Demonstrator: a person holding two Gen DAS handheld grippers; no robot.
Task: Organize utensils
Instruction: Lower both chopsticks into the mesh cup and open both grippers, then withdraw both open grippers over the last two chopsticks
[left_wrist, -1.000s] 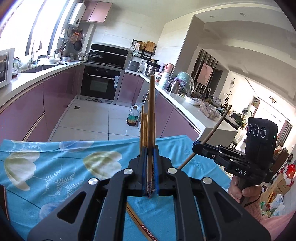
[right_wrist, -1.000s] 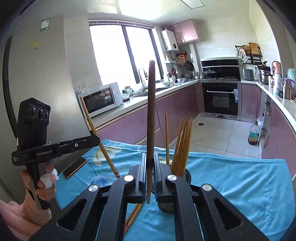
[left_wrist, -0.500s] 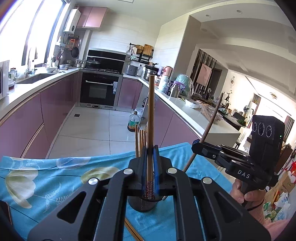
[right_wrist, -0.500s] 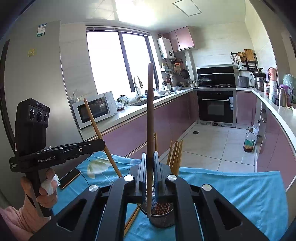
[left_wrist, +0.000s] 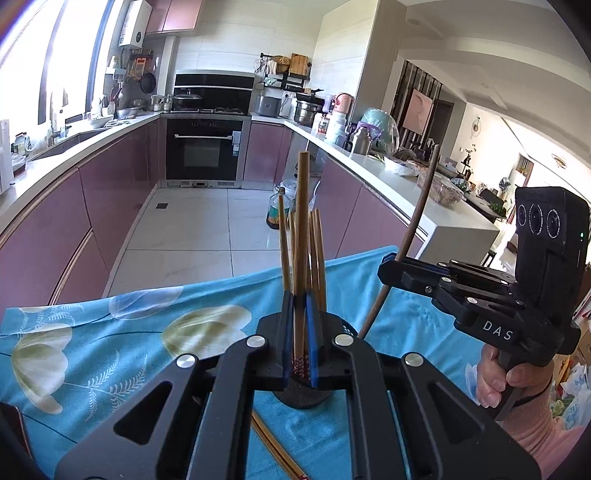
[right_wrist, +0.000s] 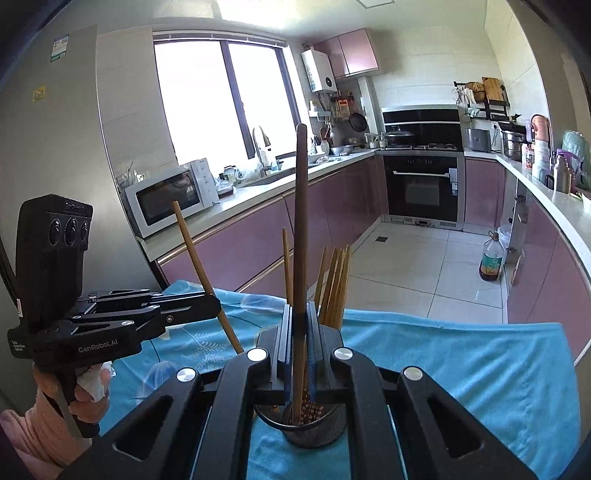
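My left gripper (left_wrist: 300, 299) is shut on a light wooden chopstick (left_wrist: 302, 221) held upright, its patterned lower end just above the dark mesh holder (left_wrist: 303, 397). Several chopsticks (left_wrist: 316, 254) stand in that holder. To the right, my right gripper (left_wrist: 388, 271) grips a dark brown chopstick (left_wrist: 417, 236). In the right wrist view, the right gripper (right_wrist: 298, 310) is shut on the dark chopstick (right_wrist: 300, 221), whose lower end reaches into the mouth of the holder (right_wrist: 306, 430). The left gripper (right_wrist: 212, 304) holds the light chopstick (right_wrist: 199, 266) at the left.
A blue flowered cloth (left_wrist: 110, 354) covers the table, and loose chopsticks (left_wrist: 277, 448) lie on it near me. Beyond the far edge are the kitchen floor, purple cabinets (right_wrist: 258, 236), a microwave (right_wrist: 166, 195) and an oil bottle (right_wrist: 490, 260). A hand (left_wrist: 495, 376) holds each gripper.
Both grippers have moved forward over the table with their chopsticks. The holder, earlier hidden or off to one side, now sits directly under both sets of jaws.
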